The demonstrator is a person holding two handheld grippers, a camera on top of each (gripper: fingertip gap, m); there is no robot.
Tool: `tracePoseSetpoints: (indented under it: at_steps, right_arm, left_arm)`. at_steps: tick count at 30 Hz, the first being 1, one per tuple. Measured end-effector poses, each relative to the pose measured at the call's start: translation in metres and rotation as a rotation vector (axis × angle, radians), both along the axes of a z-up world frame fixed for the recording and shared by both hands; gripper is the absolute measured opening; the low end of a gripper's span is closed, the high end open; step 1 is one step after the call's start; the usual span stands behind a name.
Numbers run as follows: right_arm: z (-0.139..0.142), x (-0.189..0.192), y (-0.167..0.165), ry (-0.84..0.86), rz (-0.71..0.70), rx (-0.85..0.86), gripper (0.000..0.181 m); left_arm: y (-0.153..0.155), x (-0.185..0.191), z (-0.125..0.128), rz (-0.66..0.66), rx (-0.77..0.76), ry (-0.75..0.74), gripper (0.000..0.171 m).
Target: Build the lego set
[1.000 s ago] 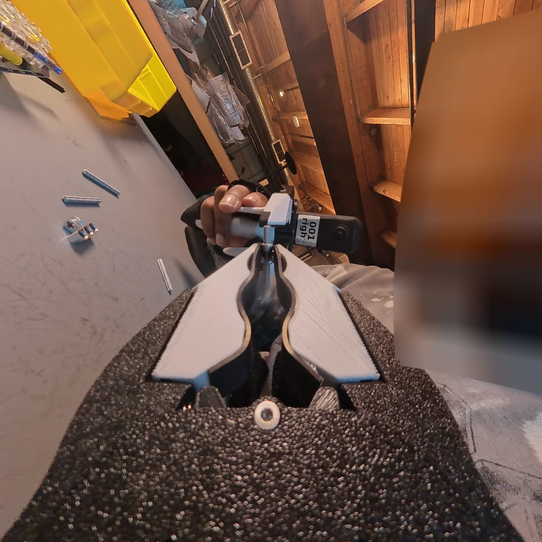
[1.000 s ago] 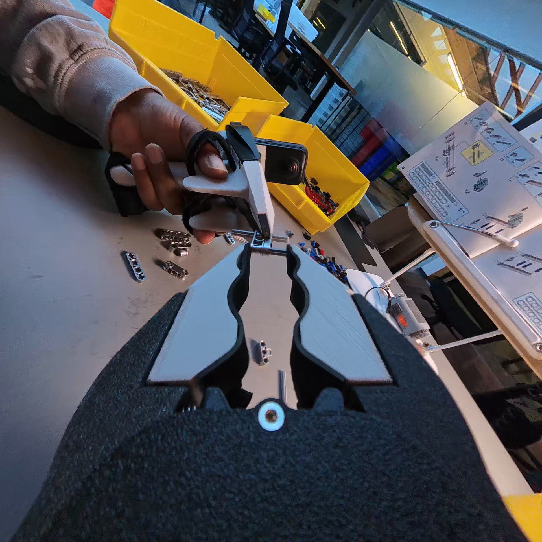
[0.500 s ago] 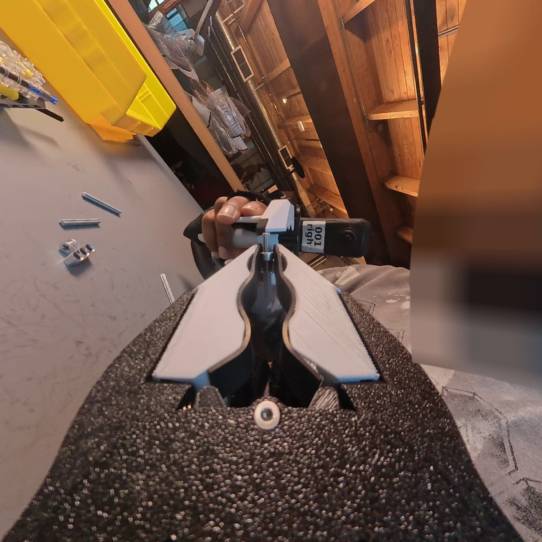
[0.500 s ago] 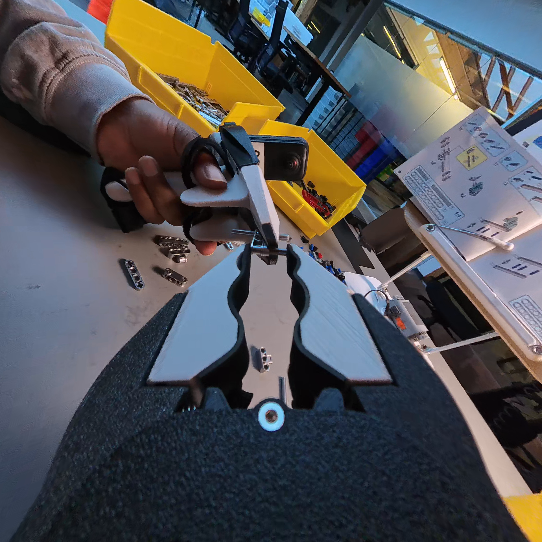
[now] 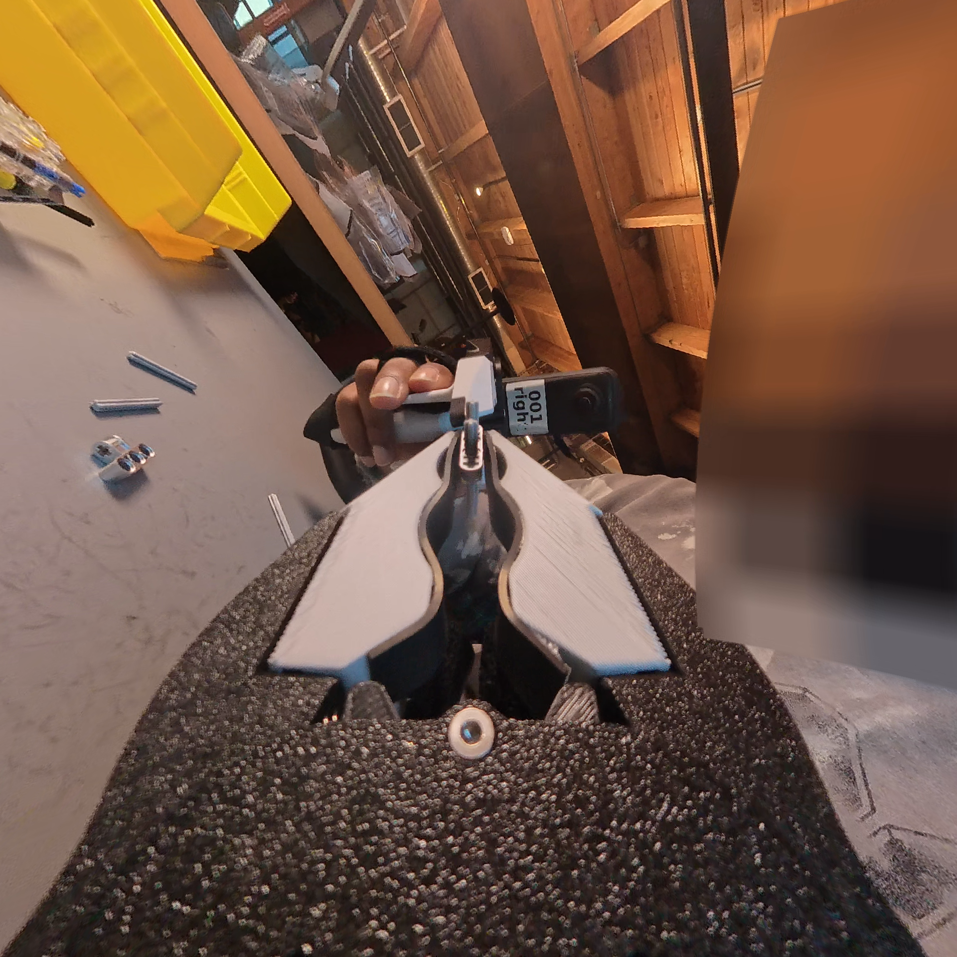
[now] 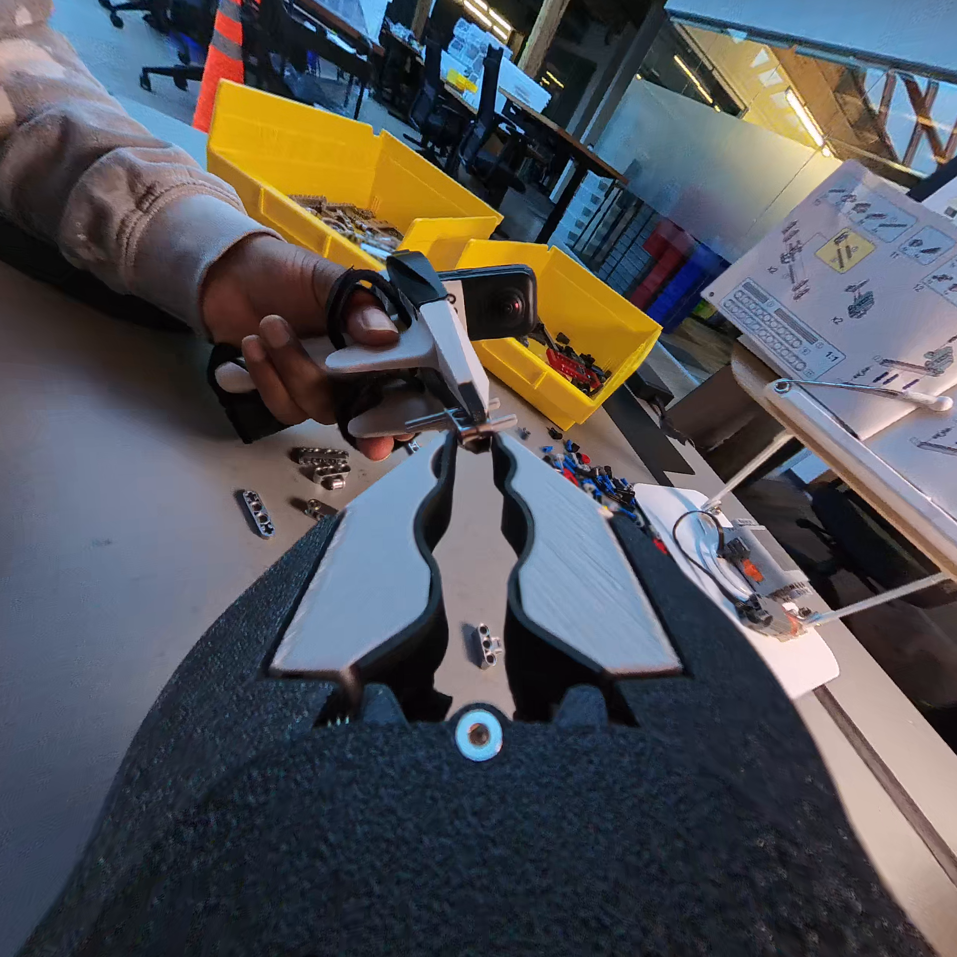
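Observation:
My left gripper (image 5: 470,451) is shut on a thin grey axle (image 5: 470,445), held above the table. My right gripper (image 6: 473,440) is shut on a small grey connector (image 6: 473,439) that sits on the same axle (image 6: 430,422). The two grippers meet tip to tip. In the left wrist view the right gripper (image 5: 468,409), in a hand, faces me just past my fingertips. In the right wrist view the left gripper (image 6: 474,409), in a hand with a beige sleeve, clamps the axle crosswise.
Loose grey axles (image 5: 161,371), a grey connector (image 5: 122,459) and grey beams (image 6: 321,461) lie on the table (image 6: 103,518). Yellow bins (image 6: 362,171) stand at the back. A pile of small pins (image 6: 590,479), a motor with cable (image 6: 761,585) and an instruction booklet on a stand (image 6: 854,290) are on the right. The tips of both grippers are at nearly the same place.
Both grippers stay shut and tip to tip. The left gripper has tilted and closed in on the right one's tips. The table parts sit lower in the left wrist view.

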State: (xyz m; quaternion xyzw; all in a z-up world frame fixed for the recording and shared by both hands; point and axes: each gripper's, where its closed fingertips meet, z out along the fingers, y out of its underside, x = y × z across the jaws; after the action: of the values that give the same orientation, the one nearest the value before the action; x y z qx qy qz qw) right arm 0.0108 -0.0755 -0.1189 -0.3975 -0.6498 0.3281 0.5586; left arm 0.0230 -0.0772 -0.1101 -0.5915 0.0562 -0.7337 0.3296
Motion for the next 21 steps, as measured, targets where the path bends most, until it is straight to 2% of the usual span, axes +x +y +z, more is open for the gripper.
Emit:
tracePoseSetpoints:
  at_steps: [5,11,12,14,16,18,21]
  right_arm:
    - [0.003,0.004,-0.005,0.007,0.059,-0.069,0.011]
    - [0.005,0.009,-0.01,0.007,0.133,-0.18,0.011]
    - [0.006,0.009,-0.011,0.012,0.138,-0.2,0.0]
    - [0.016,0.012,-0.005,0.064,0.125,-0.242,0.0]
    - [0.026,0.016,0.005,0.11,0.102,-0.317,0.001]
    - [0.022,0.016,0.011,0.078,0.087,-0.416,0.013]
    - [0.012,0.011,0.016,0.023,0.07,-0.581,0.02]
  left_arm:
    - [-0.006,0.003,0.003,-0.035,0.019,0.002,0.006]
    - [-0.016,0.007,0.002,-0.062,0.15,0.125,0.006]
    - [-0.016,0.006,0.003,-0.048,0.182,0.152,0.006]
    - [-0.014,0.004,0.001,0.012,0.28,0.261,0.006]
    - [-0.006,-0.002,0.003,0.133,0.405,0.399,0.006]
    - [0.004,-0.011,-0.001,0.277,0.572,0.626,0.006]
    - [0.015,-0.024,-0.003,0.468,0.817,0.962,0.006]
